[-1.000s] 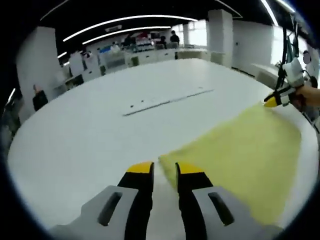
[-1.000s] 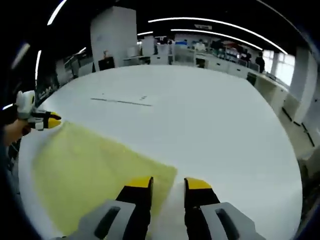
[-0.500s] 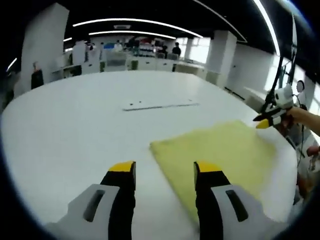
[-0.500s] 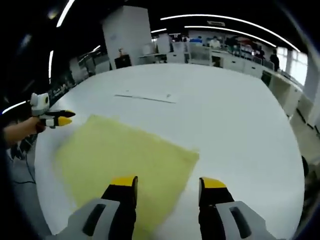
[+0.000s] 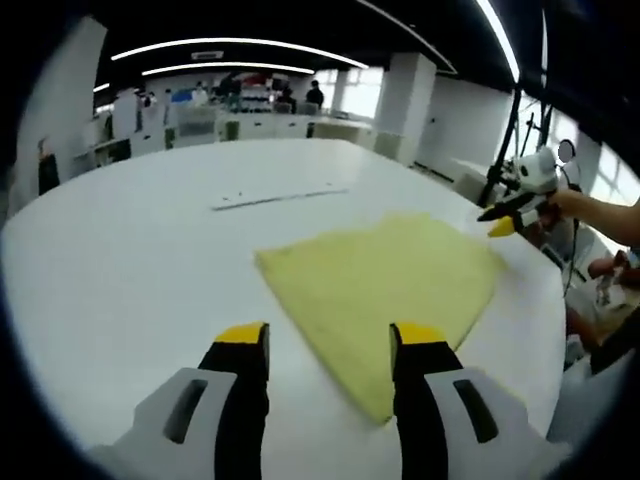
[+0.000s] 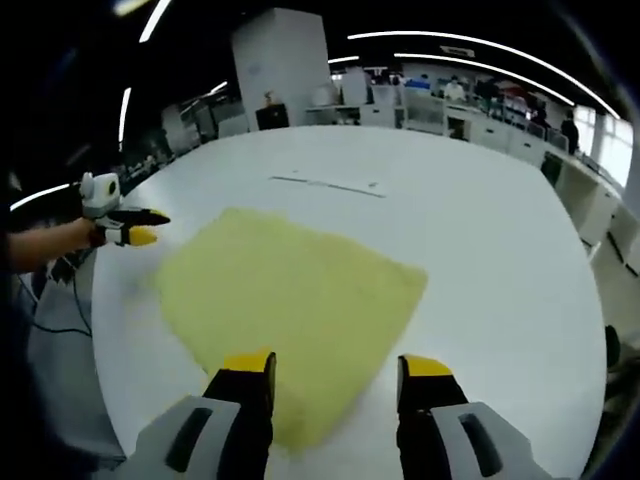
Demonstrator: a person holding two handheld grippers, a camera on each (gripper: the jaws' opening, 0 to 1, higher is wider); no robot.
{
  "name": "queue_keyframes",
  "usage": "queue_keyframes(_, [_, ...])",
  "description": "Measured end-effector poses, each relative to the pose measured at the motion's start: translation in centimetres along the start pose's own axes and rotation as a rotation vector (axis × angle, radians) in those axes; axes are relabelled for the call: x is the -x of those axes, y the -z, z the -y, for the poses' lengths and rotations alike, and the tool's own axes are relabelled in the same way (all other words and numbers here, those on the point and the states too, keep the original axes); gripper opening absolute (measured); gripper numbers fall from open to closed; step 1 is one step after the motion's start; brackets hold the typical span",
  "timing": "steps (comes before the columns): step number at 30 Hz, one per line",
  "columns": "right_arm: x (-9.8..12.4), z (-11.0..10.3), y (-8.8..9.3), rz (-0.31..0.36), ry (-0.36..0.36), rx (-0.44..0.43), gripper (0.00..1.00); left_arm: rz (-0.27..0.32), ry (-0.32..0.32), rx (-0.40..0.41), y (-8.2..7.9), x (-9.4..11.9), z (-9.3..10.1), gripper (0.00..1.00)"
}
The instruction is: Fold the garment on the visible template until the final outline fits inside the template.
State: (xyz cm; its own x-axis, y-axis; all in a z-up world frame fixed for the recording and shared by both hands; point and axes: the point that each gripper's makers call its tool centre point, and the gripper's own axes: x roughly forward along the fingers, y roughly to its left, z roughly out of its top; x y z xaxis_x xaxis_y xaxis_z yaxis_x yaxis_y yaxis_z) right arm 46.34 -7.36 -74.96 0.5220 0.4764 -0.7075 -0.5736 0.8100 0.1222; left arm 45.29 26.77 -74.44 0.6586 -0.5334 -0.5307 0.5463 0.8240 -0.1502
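A yellow garment [image 5: 385, 275] lies flat as a folded rectangle on the white table [image 5: 120, 270]. My left gripper [image 5: 331, 340] hovers open over its near corner, nothing between the jaws. In the right gripper view the same garment [image 6: 290, 290] spreads ahead of my right gripper [image 6: 337, 365], which is also open and holds nothing. A thin template strip [image 5: 275, 197] lies on the table beyond the cloth, also seen as a strip [image 6: 328, 183] in the right gripper view. The right gripper [image 5: 508, 212] hangs off the cloth's far corner, and the left gripper [image 6: 130, 226] sits just left of the cloth.
A hand and forearm [image 5: 600, 210] hold the right gripper at the table's right edge. Cables [image 6: 50, 310] hang off the table's left side. Desks, a white pillar [image 6: 280, 65] and distant people stand beyond the table's far edge.
Both grippers' jaws have spread from narrow to wide open and drawn back from the cloth's corners. The garment now lies released and flat, showing more fully in both views.
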Motion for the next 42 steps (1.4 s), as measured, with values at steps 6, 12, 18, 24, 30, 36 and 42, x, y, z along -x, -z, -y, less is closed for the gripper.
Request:
queue_keyframes(6, [1.1, -1.4, 1.7, -0.016, -0.03, 0.002, 0.46, -0.023, 0.036, -0.022, 1.2, 0.7, 1.5, 0.44])
queue_keyframes(12, [2.0, -2.5, 3.4, -0.023, -0.044, -0.003, 0.42, -0.039, 0.057, -0.013, 2.2, 1.1, 2.4, 0.42])
queue_keyframes(18, [2.3, -2.9, 4.9, -0.032, -0.044, -0.022, 0.34, -0.062, 0.057, 0.025, 3.8, 1.4, 2.7, 0.38])
queue_keyframes(24, [2.4, -2.9, 6.3, -0.037, -0.039, -0.045, 0.27, -0.073, 0.061, 0.074, 4.8, 1.5, 3.0, 0.3])
queue_keyframes(30, [1.9, -3.0, 7.2, -0.036, -0.044, -0.074, 0.16, -0.102, 0.047, 0.095, 6.1, 1.4, 2.9, 0.22])
queue_keyframes(36, [1.3, -3.0, 7.2, -0.009, -0.046, -0.101, 0.08, -0.104, 0.043, 0.126, 6.4, 1.2, 2.9, 0.19])
queue_keyframes(42, [1.2, -3.0, 6.9, 0.014, -0.042, -0.101, 0.0, -0.106, 0.042, 0.169, 6.6, 1.0, 3.0, 0.09])
